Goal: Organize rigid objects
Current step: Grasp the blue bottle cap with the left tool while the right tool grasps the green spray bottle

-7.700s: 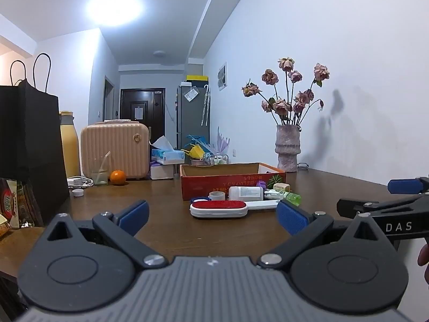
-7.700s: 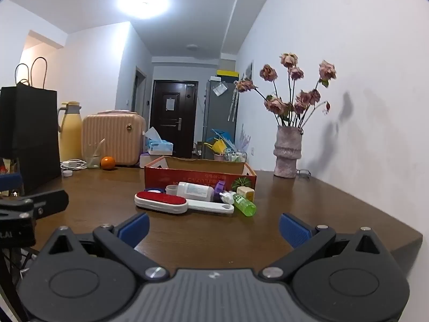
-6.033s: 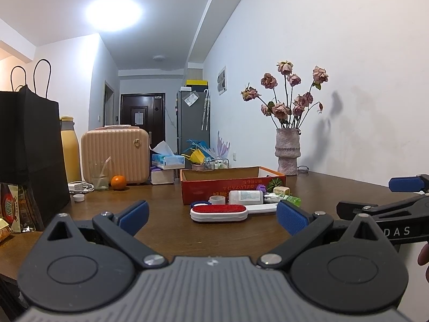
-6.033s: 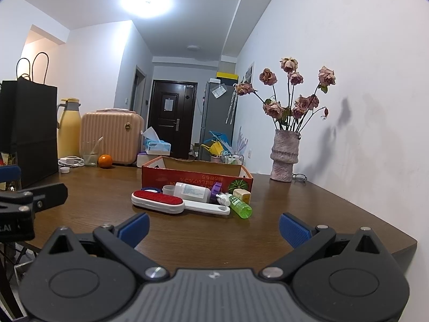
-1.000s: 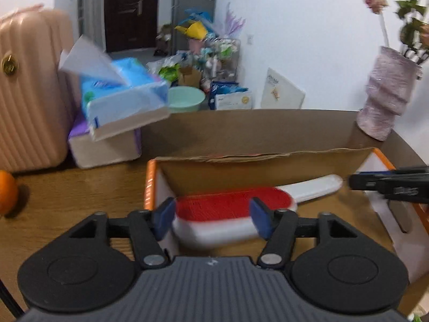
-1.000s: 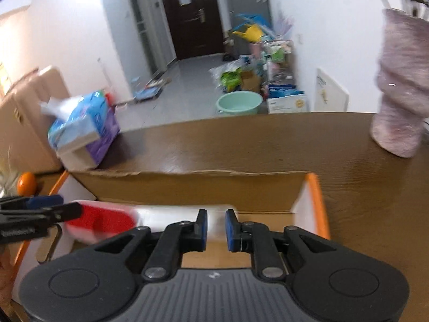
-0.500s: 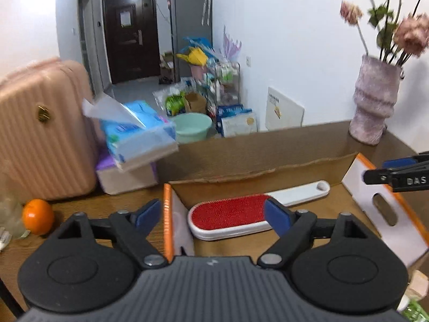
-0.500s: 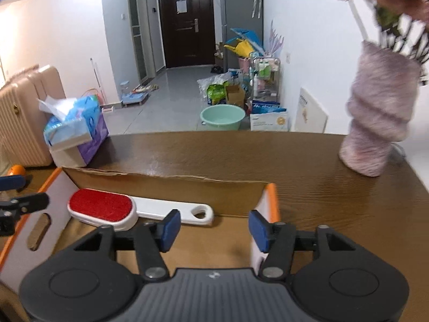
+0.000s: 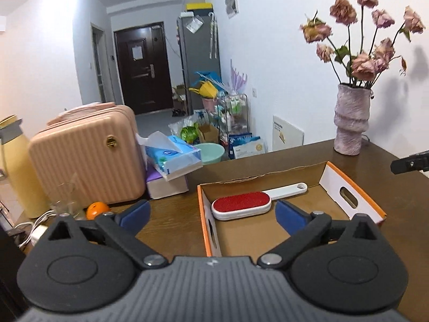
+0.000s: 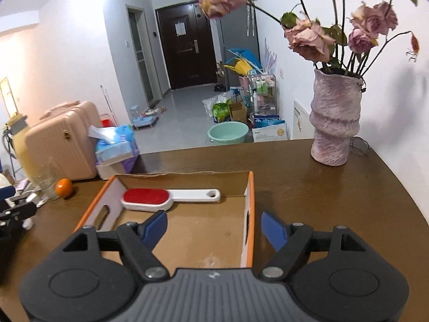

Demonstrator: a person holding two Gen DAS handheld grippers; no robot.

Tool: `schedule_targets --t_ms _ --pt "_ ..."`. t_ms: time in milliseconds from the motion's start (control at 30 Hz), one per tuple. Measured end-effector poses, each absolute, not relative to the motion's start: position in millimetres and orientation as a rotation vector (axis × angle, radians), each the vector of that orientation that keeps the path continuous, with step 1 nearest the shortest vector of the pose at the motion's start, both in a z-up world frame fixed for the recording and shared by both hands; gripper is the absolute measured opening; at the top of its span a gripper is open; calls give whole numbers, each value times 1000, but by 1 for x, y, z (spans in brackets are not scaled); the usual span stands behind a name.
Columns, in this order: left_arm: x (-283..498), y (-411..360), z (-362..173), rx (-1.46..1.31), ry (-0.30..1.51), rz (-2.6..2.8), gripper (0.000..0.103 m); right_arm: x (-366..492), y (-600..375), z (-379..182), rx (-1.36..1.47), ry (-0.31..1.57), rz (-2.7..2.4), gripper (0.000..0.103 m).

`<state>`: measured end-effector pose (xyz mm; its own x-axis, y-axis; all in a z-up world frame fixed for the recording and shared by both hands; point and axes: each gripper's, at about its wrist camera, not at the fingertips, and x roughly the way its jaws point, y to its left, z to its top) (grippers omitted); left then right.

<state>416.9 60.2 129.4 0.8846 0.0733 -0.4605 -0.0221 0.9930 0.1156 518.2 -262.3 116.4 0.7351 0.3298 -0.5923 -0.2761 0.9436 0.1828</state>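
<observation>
The lint brush (image 9: pixel 241 204) lies in the cardboard box (image 9: pixel 354 187). My left gripper (image 9: pixel 211 214) and right gripper (image 10: pixel 214 226) have just been opening; both gape empty.

The lint brush (image 9: pixel 242 204), earlier on the table in front of the box (image 9: pixel 356 198), now lies inside it, released. Both grippers, left gripper (image 9: pixel 211 214) and right gripper (image 10: pixel 214 226), have just been opening, jaws empty, and sit farther back.

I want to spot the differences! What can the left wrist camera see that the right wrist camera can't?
Only the left wrist view shows the yellow flask's body at its left edge. Only the right wrist view shows the eyeglasses behind the vase. Both show the red-and-white lint brush lying in the cardboard box, the orange, the pink suitcase and the vase of roses.
</observation>
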Motion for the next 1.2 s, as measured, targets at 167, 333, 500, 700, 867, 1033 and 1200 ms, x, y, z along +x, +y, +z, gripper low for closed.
schedule_targets --t_ms 167,333,500,700,867,1033,1200 --pt "364 53 126 144 397 79 103 469 -261 112 65 611 324 80" --pt "306 44 113 175 305 84 103 407 -260 99 16 483 301 84" --pt "244 33 82 108 265 86 103 342 -257 80 -15 369 290 86" --pt "180 24 33 31 229 144 103 259 -253 40 27 249 246 100" --pt "136 25 2 -14 254 154 103 206 -251 5 5 217 225 103" --pt "122 20 -12 35 247 109 103 174 -251 -20 37 271 209 103" --pt "133 17 -21 -10 297 93 103 161 -247 -33 10 295 217 103"
